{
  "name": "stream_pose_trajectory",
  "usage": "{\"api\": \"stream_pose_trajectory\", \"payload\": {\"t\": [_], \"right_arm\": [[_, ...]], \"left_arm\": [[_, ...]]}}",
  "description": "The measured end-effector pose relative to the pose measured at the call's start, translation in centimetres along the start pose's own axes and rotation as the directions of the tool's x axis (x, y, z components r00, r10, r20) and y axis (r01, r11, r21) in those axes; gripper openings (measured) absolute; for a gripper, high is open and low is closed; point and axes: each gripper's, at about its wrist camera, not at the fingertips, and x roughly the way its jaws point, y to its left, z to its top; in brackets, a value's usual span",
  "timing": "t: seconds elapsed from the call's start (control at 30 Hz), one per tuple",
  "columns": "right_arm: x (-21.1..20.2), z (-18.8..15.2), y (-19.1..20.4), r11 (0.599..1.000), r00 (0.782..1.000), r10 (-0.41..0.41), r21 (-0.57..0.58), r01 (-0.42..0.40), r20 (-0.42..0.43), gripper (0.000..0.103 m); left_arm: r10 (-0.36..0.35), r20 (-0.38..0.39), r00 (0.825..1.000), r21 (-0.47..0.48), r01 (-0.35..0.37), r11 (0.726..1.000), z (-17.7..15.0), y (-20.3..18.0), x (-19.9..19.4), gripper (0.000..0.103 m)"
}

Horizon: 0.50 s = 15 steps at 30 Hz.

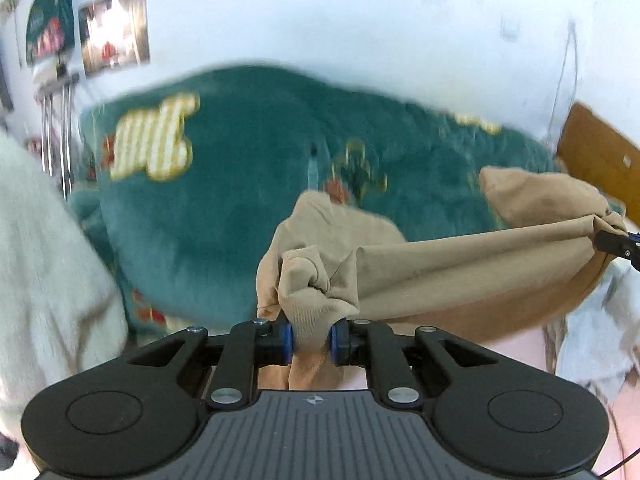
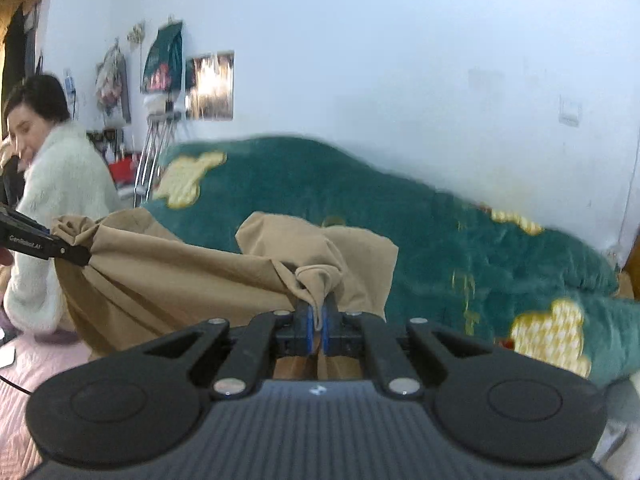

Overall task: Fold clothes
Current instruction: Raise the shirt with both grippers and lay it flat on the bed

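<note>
Tan ribbed-knit garment (image 1: 460,264): bunched corners pinched by left gripper (image 1: 312,338) and right gripper (image 2: 318,326); lower part hidden.

Left hand-held gripper (image 1: 311,339) clamped on a bunched corner of tan garment (image 1: 440,268), stretched rightward to right hand-held gripper (image 1: 618,242). Behind the garment, green blanket (image 1: 240,184); left of it, white fluffy sleeve (image 1: 44,248).
</note>
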Motion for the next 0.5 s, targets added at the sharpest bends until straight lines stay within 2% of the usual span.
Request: {"api": "stream_pose_trajectory", "payload": {"t": [0.1, 0.2, 0.3, 0.4, 0.5], "right_arm": [[1.3, -5.6, 0.5, 0.999, 0.994, 0.023, 0.049, -0.017, -0.109, 0.005], [2.6, -11.7, 1.2, 0.995, 0.974, 0.044, 0.094, -0.024, -0.221, 0.005], [3.2, -17.6, 1.7, 0.99, 0.946, 0.063, 0.139, -0.019, -0.318, 0.005], [2.8, -22.1, 2.6, 0.986, 0.918, 0.078, 0.167, -0.014, -0.388, 0.005], [1.3, -25.5, 3.6, 0.983, 0.901, 0.084, 0.182, -0.006, -0.426, 0.005]], "left_arm": [[-0.011, -0.143, 0.99, -0.051, 0.004, 0.999, -5.4, 0.1, 3.4, 0.017], [-0.025, -0.284, 0.959, -0.085, 0.0, 0.996, -11.1, 0.1, 6.4, 0.017], [-0.042, -0.4, 0.916, -0.124, -0.008, 0.992, -16.6, 0.2, 8.8, 0.016], [-0.055, -0.449, 0.892, -0.12, 0.0, 0.993, -20.1, 0.3, 9.3, 0.016], [-0.071, -0.487, 0.871, -0.125, 0.011, 0.992, -23.3, 0.4, 8.9, 0.016]]}}
